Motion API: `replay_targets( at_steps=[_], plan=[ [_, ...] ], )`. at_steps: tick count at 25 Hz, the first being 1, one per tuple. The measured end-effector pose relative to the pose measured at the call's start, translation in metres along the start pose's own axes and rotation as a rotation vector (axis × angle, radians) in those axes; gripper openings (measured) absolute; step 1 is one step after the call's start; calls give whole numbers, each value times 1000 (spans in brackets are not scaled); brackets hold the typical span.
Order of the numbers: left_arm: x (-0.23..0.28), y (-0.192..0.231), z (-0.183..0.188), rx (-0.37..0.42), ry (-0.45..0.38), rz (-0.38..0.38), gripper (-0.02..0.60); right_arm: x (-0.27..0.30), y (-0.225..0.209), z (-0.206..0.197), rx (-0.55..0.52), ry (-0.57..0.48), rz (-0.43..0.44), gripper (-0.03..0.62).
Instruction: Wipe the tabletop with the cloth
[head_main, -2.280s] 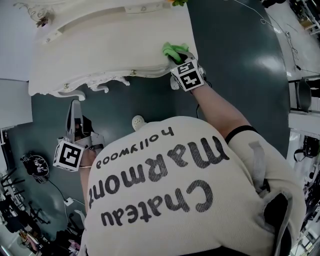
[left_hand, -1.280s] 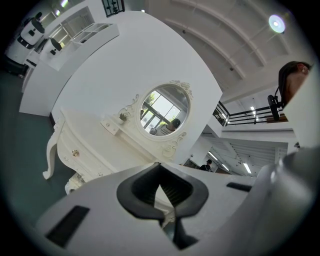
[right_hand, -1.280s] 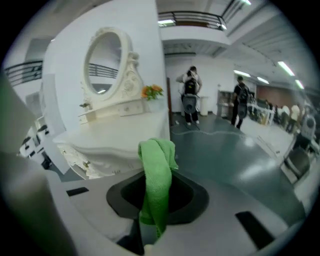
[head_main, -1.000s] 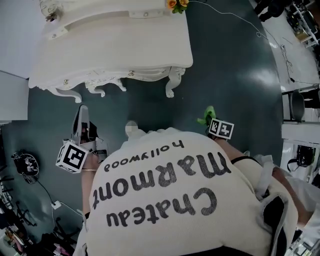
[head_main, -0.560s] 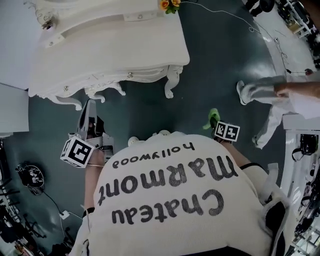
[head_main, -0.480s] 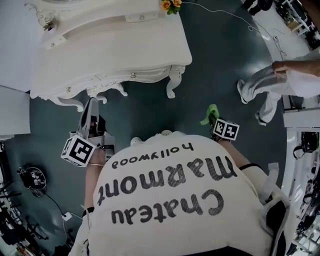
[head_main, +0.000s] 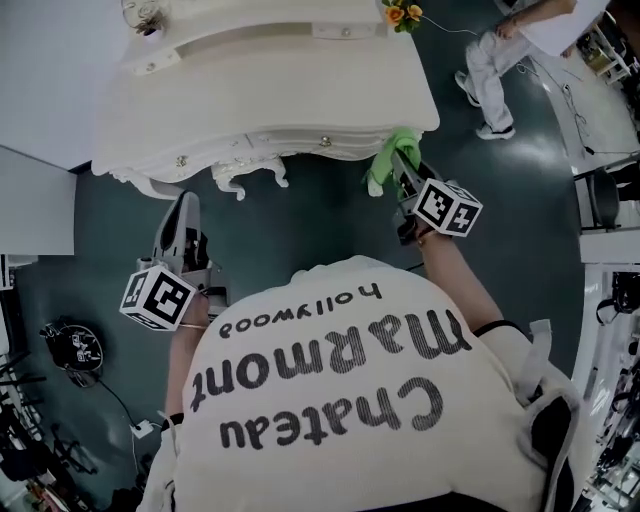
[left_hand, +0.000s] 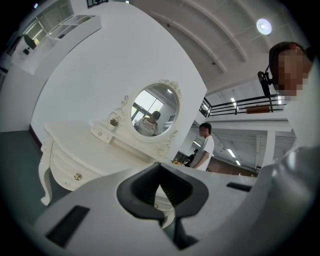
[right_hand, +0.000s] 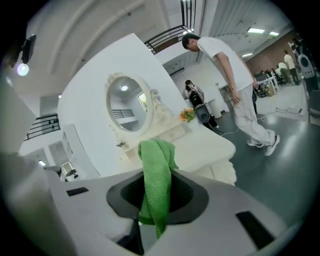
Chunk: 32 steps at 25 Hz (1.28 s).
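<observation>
The white dressing table (head_main: 270, 90) fills the top of the head view. My right gripper (head_main: 397, 168) is shut on the green cloth (head_main: 388, 158), which hangs at the table's front right corner, by the edge. In the right gripper view the green cloth (right_hand: 156, 172) sticks up out of the shut right gripper (right_hand: 156, 200), with the tabletop (right_hand: 200, 142) beyond it. My left gripper (head_main: 184, 212) is held low over the floor, in front of the table's left legs, shut and with nothing in it. In its own view, the left gripper (left_hand: 160, 175) points at the table (left_hand: 85, 145).
Orange flowers (head_main: 400, 12) and an oval mirror (left_hand: 152, 110) stand at the table's back. A person in white (head_main: 495, 55) walks on the dark floor right of the table. A black device (head_main: 70, 345) and cables lie on the floor at lower left.
My right gripper has risen with the cloth from near the floor up to the table's front right corner. The person in white moved from the right to the upper right.
</observation>
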<state>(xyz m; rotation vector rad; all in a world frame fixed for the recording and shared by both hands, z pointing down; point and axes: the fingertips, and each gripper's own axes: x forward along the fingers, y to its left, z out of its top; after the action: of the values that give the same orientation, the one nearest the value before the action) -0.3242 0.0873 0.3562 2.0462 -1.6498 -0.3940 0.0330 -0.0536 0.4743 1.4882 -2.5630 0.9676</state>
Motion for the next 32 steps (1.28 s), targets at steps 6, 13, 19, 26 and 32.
replay_targets(
  at_steps=[6,13,19,26,32],
  plan=[
    [7,13,9,10,3,-4,6,24,103,58,-141,-68,70,91],
    [40,1,17,9,-1,-44,6,37,162,102,-276,-124,163,92],
    [66,-4,22,8,13,-54,6,52,170,107,-353,-98,186,92],
    [86,-7,10,-7,43,-68,6,60,150,97,-341,-61,152,92],
    [92,-11,2,-11,59,-70,6,59,135,94,-327,-49,136,92]
  ],
)
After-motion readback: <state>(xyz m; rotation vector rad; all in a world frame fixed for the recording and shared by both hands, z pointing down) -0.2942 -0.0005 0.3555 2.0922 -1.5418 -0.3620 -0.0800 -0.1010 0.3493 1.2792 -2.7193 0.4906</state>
